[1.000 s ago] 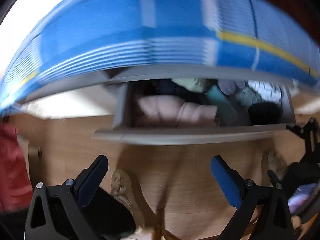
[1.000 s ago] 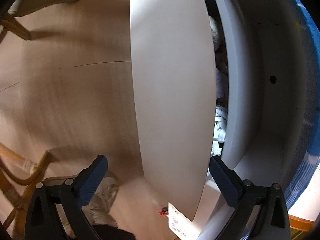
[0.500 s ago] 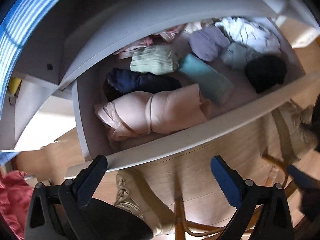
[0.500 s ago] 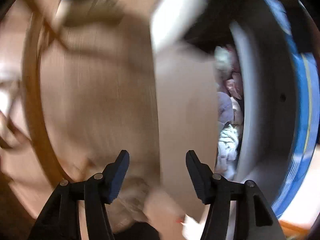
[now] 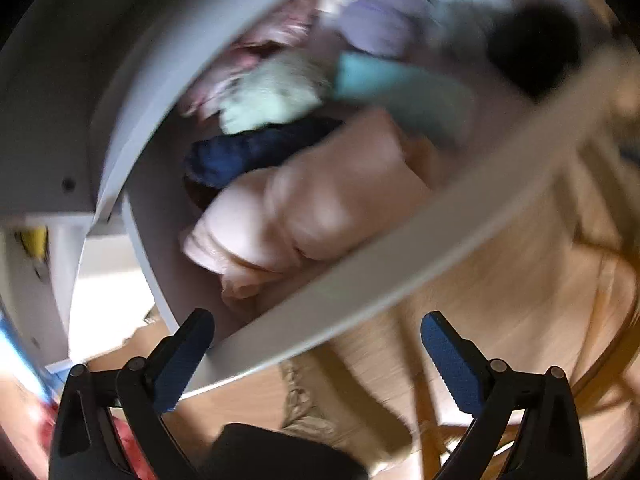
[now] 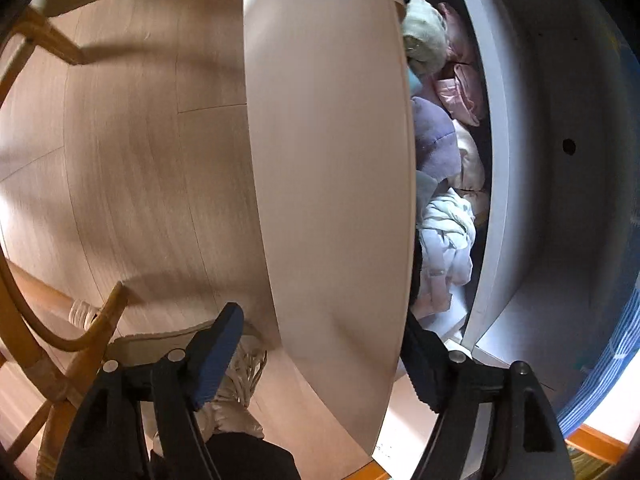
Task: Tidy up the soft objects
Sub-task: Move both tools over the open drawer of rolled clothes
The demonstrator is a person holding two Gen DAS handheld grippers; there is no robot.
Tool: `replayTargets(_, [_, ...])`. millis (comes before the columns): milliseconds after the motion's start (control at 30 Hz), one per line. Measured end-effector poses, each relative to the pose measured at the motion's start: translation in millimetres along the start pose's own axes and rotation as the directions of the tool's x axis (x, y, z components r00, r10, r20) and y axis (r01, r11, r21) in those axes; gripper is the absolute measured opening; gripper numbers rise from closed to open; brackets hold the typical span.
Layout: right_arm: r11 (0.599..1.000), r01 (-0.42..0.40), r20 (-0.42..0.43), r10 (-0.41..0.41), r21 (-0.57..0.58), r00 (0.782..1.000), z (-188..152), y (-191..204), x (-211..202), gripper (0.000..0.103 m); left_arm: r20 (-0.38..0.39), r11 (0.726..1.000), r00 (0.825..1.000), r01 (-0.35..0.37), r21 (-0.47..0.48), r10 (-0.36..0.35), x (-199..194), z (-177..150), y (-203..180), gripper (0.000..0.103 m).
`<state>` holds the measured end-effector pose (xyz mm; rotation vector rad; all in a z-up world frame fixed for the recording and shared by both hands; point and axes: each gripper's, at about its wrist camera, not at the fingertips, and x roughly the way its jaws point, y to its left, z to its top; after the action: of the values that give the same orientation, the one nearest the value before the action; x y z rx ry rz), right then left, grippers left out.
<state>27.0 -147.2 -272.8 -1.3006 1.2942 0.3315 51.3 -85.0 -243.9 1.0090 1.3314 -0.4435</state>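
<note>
The soft things lie packed in the open drawer (image 5: 360, 280): a pink rolled garment (image 5: 320, 216) nearest the front panel, a navy roll (image 5: 248, 152) behind it, paler bundles further back. They look light and limp, likely to sag and unroll, so a pinch across the thick middle of a roll seems best (a loose edge would just trail). The left gripper (image 5: 316, 344) points steeply down over the drawer front, jaws wide and empty. The right gripper (image 6: 320, 360) straddles the front panel (image 6: 328, 200), jaws opening, pads not visibly pressing.
</note>
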Motion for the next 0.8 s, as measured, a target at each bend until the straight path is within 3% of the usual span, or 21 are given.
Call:
replayTargets(100, [0.996,-0.081,-0.002,0.081,0.028,0.997,0.3,4.1,-5.9,0.084,-0.040,0.997,0.999,0.015,0.075,-0.012,1.4,-9.8,-14.1,0.103])
replayTargets(233, [0.992,-0.128,-0.049,0.127,-0.020,0.991,-0.3,18.6,-21.7,0.084,-0.115,0.987,0.987,0.121,0.107,-0.108,-1.7,-25.3,-22.3,0.103])
replayTargets(333, [0.981,-0.194,-0.061,0.193,-0.013,0.979,-3.4,22.2,-32.0,0.084,-0.170,0.972,0.977,0.156,0.175,-0.127,-3.7,-38.6,-33.9,0.103])
replayTargets(433, [0.974,-0.226,-0.021,0.226,-0.021,0.974,-2.3,11.9,-49.7,0.071,-0.207,0.959,0.966,0.197,0.204,-0.154,-7.0,-48.5,-43.0,0.103])
replayTargets(500, [0.958,-0.281,0.069,0.277,0.062,0.958,-1.3,-14.6,-70.5,0.071,-0.218,0.950,0.955,0.245,0.196,-0.201,-10.9,-50.8,-43.1,0.103])
replayTargets(600, [0.936,-0.306,0.153,0.282,0.172,0.947,-1.2,-39.2,-94.9,0.072,-0.239,0.930,0.940,0.296,0.219,-0.243,-14.8,-58.4,-49.0,0.102])
replayTargets(667, [0.911,-0.333,0.172,0.297,0.244,0.939,-1.9,-65.3,-101.6,0.083,-0.265,0.935,0.929,0.309,0.173,-0.258,-13.3,-58.3,-43.4,0.102])
replayTargets(800, [0.884,-0.279,0.135,0.246,0.375,0.960,-15.9,-105.0,-81.3,0.083,-0.274,0.930,0.915,0.340,0.137,-0.295,-12.4,-53.1,-26.0,0.103])
